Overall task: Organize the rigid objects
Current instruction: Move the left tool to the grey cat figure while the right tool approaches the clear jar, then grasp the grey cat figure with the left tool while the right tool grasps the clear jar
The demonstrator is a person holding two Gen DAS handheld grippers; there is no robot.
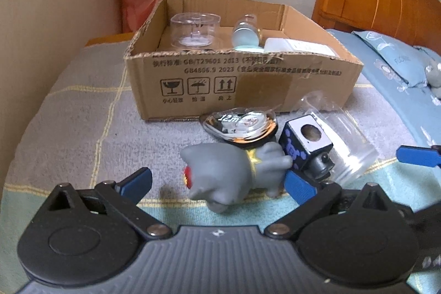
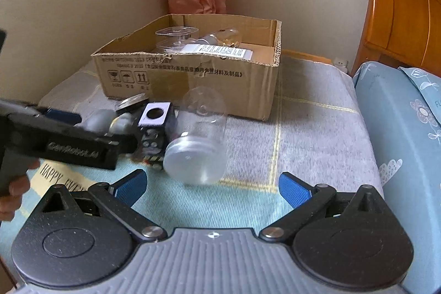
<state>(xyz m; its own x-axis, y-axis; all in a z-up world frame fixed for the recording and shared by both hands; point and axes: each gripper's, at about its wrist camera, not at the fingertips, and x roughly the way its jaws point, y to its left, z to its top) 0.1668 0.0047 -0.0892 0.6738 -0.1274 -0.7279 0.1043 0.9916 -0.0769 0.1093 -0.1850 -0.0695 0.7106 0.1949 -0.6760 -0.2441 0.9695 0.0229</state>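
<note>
Tongs on both hands gape wide, left (image 1: 219,185) straddling grey cat figure (image 1: 231,178) (ungripped), right (image 2: 213,188) empty.

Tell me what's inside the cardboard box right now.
Inside the cardboard box: a clear round container, a small bottle and a white barcoded pack. The near wall hides the floor.

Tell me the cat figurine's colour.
Grey cat figurine with a yellow collar and a red mark on its head; clearest in the left wrist view.
</note>
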